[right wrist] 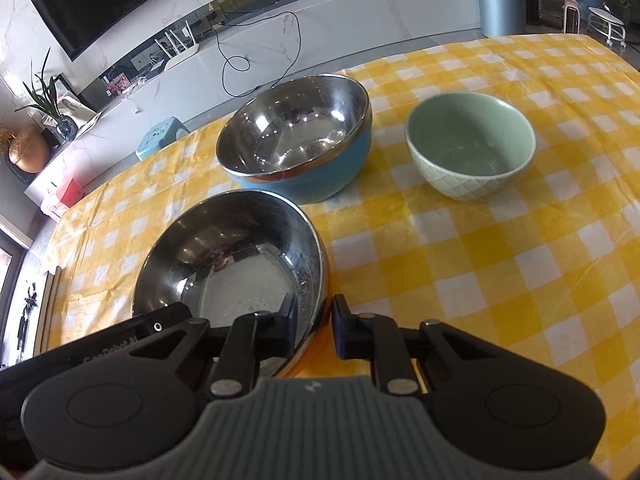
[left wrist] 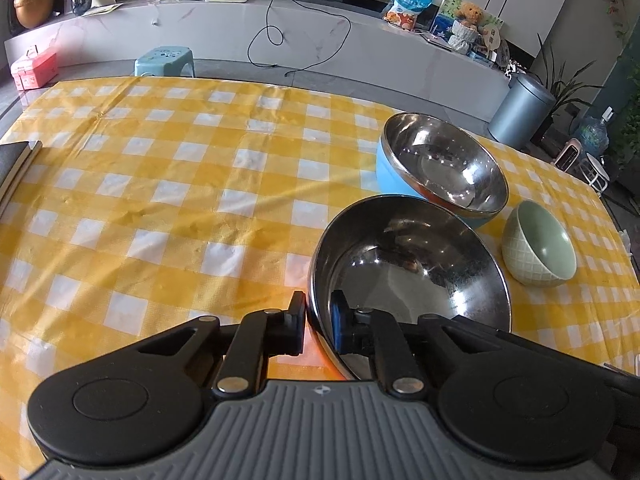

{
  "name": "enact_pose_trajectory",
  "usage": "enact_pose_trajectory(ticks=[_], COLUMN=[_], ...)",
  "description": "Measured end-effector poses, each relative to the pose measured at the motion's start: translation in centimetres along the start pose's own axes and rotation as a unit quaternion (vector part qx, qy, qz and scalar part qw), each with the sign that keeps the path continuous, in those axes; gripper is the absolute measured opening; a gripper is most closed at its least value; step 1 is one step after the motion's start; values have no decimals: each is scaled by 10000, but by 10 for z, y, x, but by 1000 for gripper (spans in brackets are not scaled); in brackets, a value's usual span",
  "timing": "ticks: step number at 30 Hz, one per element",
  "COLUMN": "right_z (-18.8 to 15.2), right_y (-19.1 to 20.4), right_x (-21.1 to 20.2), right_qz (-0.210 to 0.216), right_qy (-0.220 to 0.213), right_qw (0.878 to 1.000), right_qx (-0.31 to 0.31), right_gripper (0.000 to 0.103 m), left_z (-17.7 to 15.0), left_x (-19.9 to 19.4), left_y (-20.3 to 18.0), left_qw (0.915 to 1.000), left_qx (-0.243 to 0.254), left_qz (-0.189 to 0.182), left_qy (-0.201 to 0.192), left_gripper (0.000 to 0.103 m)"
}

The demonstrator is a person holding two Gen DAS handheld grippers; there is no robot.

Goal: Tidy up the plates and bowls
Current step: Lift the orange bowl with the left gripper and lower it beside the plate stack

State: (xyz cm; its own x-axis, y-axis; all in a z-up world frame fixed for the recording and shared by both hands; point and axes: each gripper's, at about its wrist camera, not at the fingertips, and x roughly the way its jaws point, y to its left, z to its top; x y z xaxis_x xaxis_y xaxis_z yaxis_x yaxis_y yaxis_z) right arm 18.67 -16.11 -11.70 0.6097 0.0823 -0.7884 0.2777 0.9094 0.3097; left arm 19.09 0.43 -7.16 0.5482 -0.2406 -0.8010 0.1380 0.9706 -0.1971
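A wide steel bowl (left wrist: 408,272) with an orange outside sits on the yellow checked tablecloth (left wrist: 160,200). My left gripper (left wrist: 319,320) is shut on its left rim, one pad inside and one outside. In the right wrist view my right gripper (right wrist: 316,322) is shut on the right rim of the same steel bowl (right wrist: 232,264). Part of the left gripper's black body (right wrist: 120,344) shows at the bowl's near left. Just behind stands a blue-sided steel bowl (left wrist: 440,164) (right wrist: 296,136) with an orange edge showing under its rim. A small green ceramic bowl (left wrist: 540,248) (right wrist: 472,144) stands to its right.
A dark book (left wrist: 16,164) lies at the table's left edge. Beyond the far edge are a teal stool (left wrist: 164,60), a grey bin (left wrist: 520,112) and a long white counter (left wrist: 280,36) with a dangling cable. The cloth (right wrist: 500,280) stretches right of the bowls.
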Motion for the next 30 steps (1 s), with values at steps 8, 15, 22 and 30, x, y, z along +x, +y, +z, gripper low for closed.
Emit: enact_pose_trajectory(ticks=[8,15,22,30], right_z=[-6,-22,-43,-66], right_y=[-11,-28,-53,-83], right_x=[-22,-53,-78,-102], right_qz=[110,192,257,216], right_qy=[-5,3,97,126], right_qw=[9999,9996,9988,9972], right_qx=[102,229,417,702], right_gripper=[13,10,9,7], left_z=[-13,-38,-68,-95], left_x=[-27,-56,-76,-86], left_y=[-6,-16,-28,-48], left_qw=[9999,9995,9994,9991], left_qx=[-137,-257,-273,-178], left_qz=[-89,-151,-222,-357], left_qy=[-55,-50,34,145], left_gripper=[14,14,15,15])
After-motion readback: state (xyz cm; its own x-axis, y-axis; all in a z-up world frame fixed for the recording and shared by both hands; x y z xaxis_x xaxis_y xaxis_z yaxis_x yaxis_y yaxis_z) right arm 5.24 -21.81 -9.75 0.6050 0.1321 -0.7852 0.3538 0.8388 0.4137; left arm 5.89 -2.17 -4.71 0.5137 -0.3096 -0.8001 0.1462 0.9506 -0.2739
